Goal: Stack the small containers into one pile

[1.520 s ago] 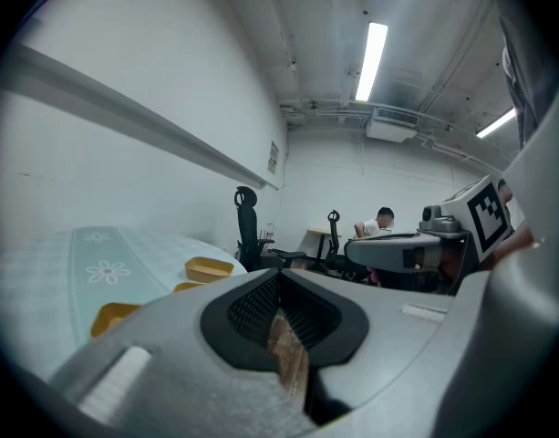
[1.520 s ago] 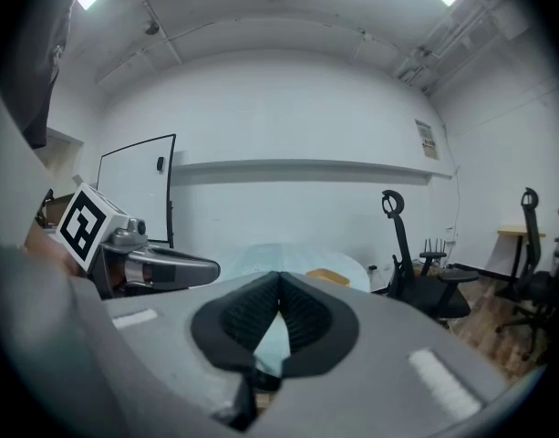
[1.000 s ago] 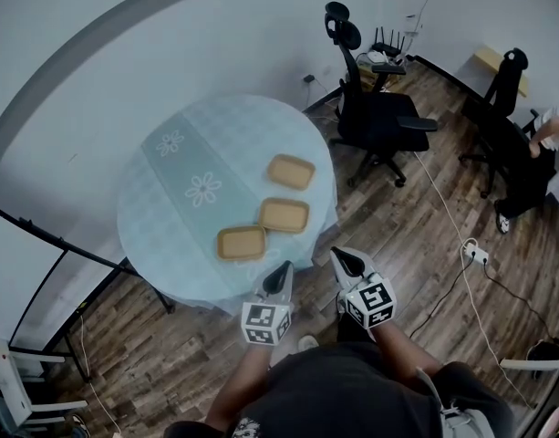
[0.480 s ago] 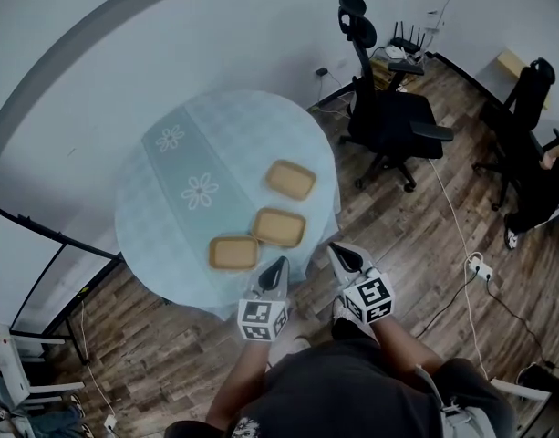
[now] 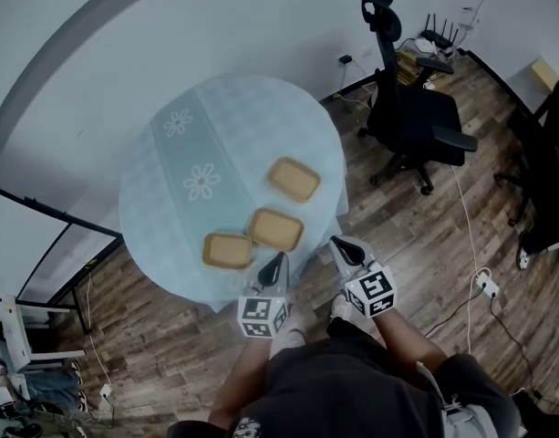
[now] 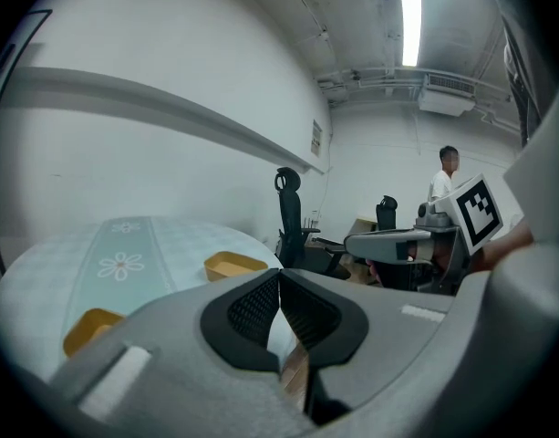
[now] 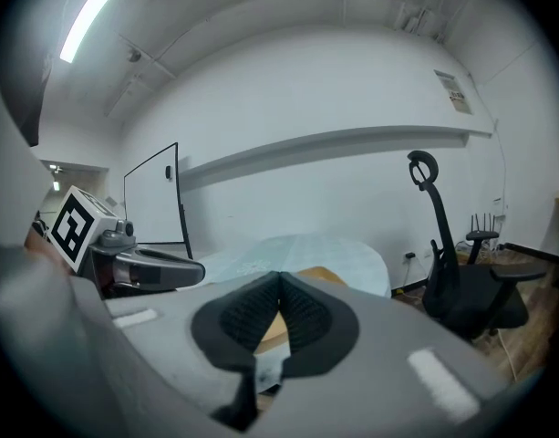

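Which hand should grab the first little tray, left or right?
Probably left. The left gripper sits just short of the front container and middle container. The right gripper hangs further out, past the table's edge. Both are shut and empty.

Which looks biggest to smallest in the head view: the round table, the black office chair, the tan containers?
1. round table
2. black office chair
3. far container, middle container and near container, all tan, look alike, so they tie.
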Tool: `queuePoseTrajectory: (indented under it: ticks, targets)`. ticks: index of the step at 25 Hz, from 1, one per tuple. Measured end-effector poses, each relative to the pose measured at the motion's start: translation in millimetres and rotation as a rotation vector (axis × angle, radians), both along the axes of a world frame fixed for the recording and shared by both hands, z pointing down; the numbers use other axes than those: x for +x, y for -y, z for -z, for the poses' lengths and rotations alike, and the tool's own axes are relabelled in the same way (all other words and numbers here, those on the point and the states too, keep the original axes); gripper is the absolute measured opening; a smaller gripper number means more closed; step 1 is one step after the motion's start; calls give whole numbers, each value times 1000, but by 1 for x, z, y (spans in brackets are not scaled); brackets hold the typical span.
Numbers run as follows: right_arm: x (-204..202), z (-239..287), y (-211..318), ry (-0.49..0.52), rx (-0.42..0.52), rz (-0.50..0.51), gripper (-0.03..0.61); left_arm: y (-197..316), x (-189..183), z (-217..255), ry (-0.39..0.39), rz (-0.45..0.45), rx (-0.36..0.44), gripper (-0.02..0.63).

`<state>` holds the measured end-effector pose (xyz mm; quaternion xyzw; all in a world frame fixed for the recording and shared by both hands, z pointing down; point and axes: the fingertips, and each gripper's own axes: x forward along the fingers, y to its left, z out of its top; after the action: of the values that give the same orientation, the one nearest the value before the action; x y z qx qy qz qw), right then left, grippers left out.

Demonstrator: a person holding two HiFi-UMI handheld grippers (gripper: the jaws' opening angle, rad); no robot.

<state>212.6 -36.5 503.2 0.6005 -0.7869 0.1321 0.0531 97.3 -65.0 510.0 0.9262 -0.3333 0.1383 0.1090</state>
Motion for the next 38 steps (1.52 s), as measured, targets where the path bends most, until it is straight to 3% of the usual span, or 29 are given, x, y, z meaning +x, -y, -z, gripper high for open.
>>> queuePoseTrajectory:
  ticks: [13, 32, 38]
  targets:
    - [19, -26, 36, 3, -35, 111, 2, 21, 0, -23, 27, 138, -37, 6]
    - [21, -79, 97, -106, -89, 124, 3, 84, -6, -65, -3, 187, -75, 6]
    - [26, -109, 111, -104, -143, 118, 132, 89, -8, -77, 3, 201, -85, 6]
